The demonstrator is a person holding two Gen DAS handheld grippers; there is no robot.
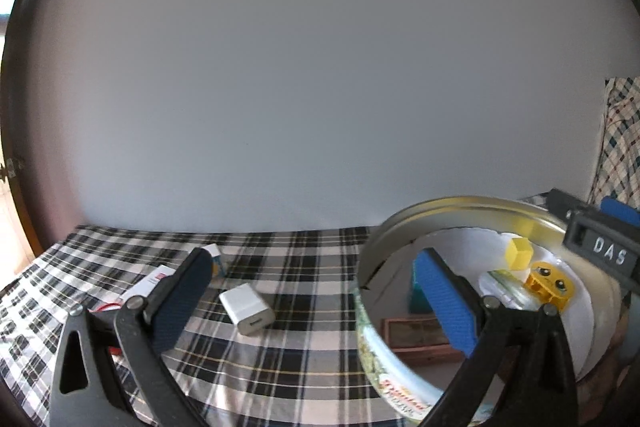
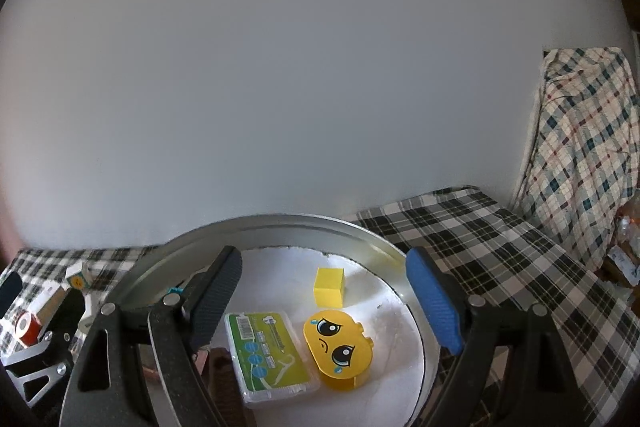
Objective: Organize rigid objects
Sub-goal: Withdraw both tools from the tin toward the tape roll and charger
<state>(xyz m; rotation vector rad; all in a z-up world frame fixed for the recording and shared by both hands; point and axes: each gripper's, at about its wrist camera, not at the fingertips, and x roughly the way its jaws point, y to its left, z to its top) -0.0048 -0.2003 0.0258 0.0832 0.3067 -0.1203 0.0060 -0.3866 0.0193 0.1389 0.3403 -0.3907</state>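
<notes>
The charger [image 1: 248, 309] lies flat on the checked cloth [image 1: 304, 355], well in from its edges and left of the tin [image 1: 374, 343]. The left gripper [image 1: 312, 305] is spread and empty; the charger sits between its fingers, slightly left. Its long axis runs diagonally, its port toward the gripper. The right gripper [image 2: 328, 301], also spread and empty, hovers over the tin, so the left is nearer

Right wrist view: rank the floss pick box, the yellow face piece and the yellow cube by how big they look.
1. Floss pick box, largest.
2. Yellow face piece.
3. Yellow cube, smallest, though it lies farther back in the tin, so distance shrinks it somewhat.
</notes>
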